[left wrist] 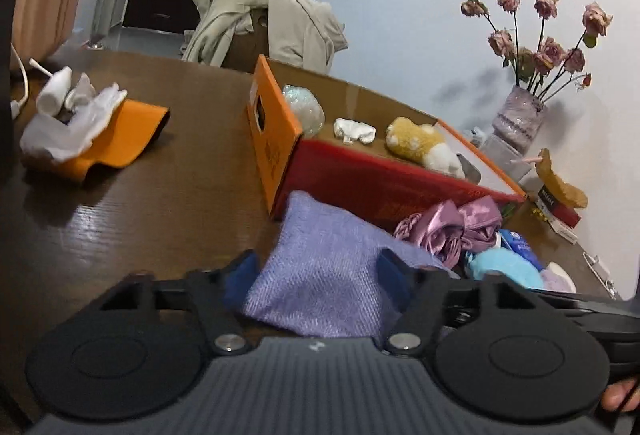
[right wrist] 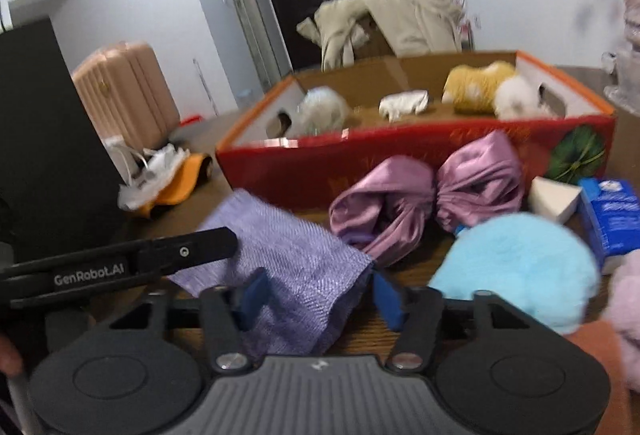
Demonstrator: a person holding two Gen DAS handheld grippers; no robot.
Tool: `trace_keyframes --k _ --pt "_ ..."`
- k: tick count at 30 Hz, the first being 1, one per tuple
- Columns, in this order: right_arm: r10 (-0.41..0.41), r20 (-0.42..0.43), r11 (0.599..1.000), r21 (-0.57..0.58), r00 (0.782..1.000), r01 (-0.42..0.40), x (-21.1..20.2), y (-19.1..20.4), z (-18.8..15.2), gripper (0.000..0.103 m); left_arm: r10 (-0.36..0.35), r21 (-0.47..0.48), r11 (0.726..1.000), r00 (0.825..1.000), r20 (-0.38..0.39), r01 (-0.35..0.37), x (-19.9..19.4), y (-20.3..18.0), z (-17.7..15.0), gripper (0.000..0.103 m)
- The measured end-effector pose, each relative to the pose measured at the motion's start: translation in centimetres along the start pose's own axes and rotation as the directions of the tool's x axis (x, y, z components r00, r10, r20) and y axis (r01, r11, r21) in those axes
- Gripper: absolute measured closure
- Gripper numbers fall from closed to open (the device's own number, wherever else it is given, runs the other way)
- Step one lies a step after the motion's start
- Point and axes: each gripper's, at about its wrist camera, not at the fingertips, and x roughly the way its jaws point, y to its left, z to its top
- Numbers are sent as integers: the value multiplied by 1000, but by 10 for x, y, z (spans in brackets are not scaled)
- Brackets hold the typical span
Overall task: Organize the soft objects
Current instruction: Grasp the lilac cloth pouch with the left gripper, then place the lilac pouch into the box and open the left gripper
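On the worktop (left wrist: 132, 203), before the box (right wrist: 400, 171), a lilac cloth (left wrist: 320, 275) is gripped at opposite ends by the left claw (left wrist: 318, 273) and right claw (right wrist: 316, 295), each half closed. Both ends should be lifted together, level, and lowered into the box.

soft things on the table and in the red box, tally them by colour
Purple: 1, knit cloth
Pink satin: 1, bundle
Light blue: 1, fluffy item
Yellow and white: 1, plush toy in the box
White: 1, small cloth in the box
Pale iridescent: 1, ball in the box
Total: 6
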Motion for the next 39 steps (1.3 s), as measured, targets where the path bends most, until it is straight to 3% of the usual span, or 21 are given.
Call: trace_keyframes --k 1,3,9,11,20,25,33,39 --pt "3 3 1000 -2 1000 -3 3 1 -2 66 -11 1 1000 1000 4 11 -1 0 0 61" --pt "-11 20 1000 -23 1000 12 6 4 -4 82 -52 3 999 999 6 52 -5 -2 0 74" --pt "19 36 999 -33 999 -18 -8 4 -4 96 -66 16 998 998 -16 66 -7 -10 1 83" --pt "43 57 998 -48 997 -41 -24 6 -4 96 -55 15 998 998 -20 56 -18 -20 5 83" --pt "178 171 978 -143 969 -155 -127 1 -5 97 -68 59 996 988 136 61 -110 -95 -8 84" --pt "198 216 975 -145 956 -169 -168 -14 -9 97 -74 55 996 980 183 65 -130 -129 -19 84" --pt "185 235 977 -153 954 -151 -168 -43 7 97 -86 97 993 981 172 70 -101 -155 -7 84" --pt "205 206 969 -179 957 -169 -114 -56 73 97 -49 61 997 986 158 40 -34 -132 59 84"
